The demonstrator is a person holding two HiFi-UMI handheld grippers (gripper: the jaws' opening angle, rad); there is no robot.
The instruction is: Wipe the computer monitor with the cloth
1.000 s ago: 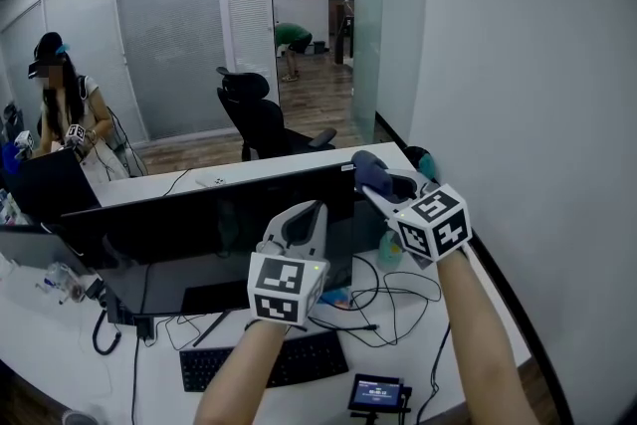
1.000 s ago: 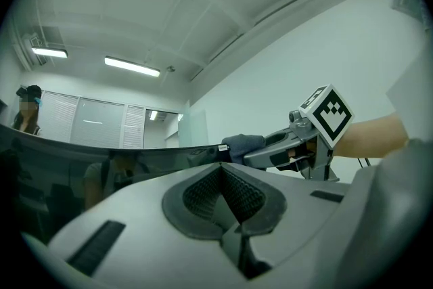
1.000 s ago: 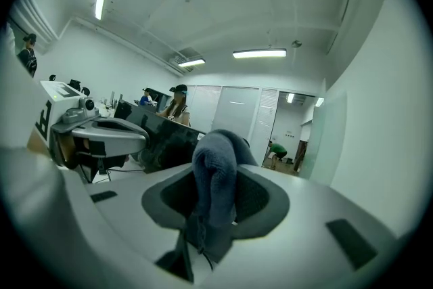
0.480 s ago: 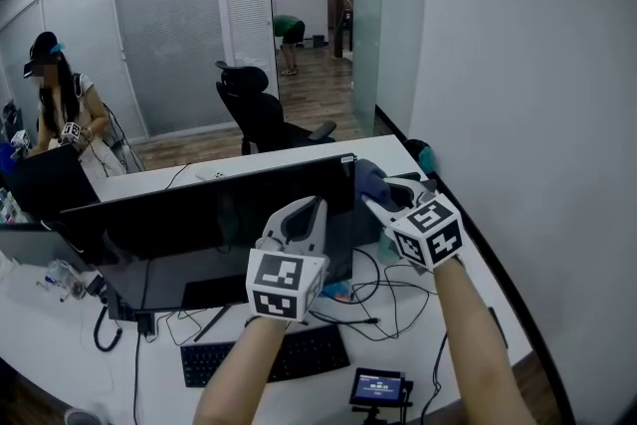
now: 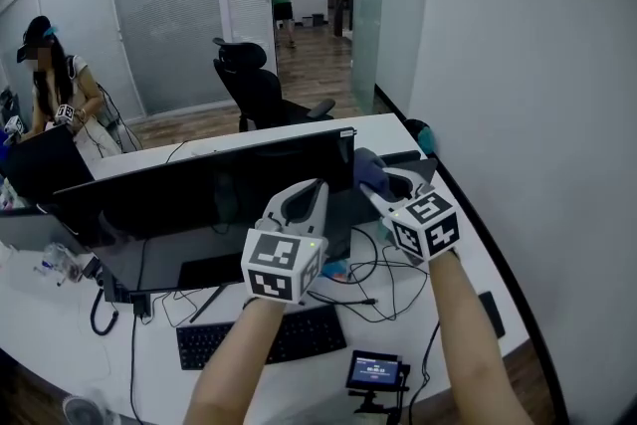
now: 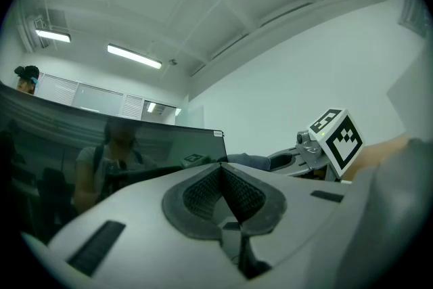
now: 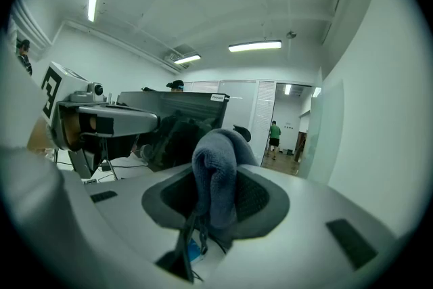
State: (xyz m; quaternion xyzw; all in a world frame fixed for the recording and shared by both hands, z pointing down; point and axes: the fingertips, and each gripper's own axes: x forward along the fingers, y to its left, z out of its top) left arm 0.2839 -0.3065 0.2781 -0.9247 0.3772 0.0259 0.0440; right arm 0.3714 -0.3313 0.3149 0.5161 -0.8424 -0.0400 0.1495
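Nearest to us, at 6 o'clock on the white desk (image 5: 149, 378), stands a small device with a lit screen (image 5: 373, 371). Just beyond it, towards 7 o'clock, lies a black keyboard (image 5: 309, 333), with loose cables (image 5: 373, 289) at 5 o'clock.

Above these we hold both tools up to the computer monitor (image 5: 179, 204). The left gripper (image 5: 304, 206) has its jaws pressed together with nothing between them, and it points at the lower right part of the dark screen. The right gripper (image 5: 383, 182) is clamped on a blue-grey cloth (image 5: 368, 170), which bulges out in a folded wad beyond the pads. That wad sits at 3 o'clock of the monitor's upper right corner, just beside the edge. We cannot tell whether it touches the glass.

Farther off, a black office chair (image 5: 254, 95) stands at 12 o'clock, and a person (image 5: 55, 85) works at 10 o'clock.

We judge that the wiping is in its approach, or at the very start of a stroke at the right edge. The next move calls for bringing the wad flat against the screen and drawing it towards 9 o'clock with light, even pressure. The left tool could steady the frame if the monitor rocks.
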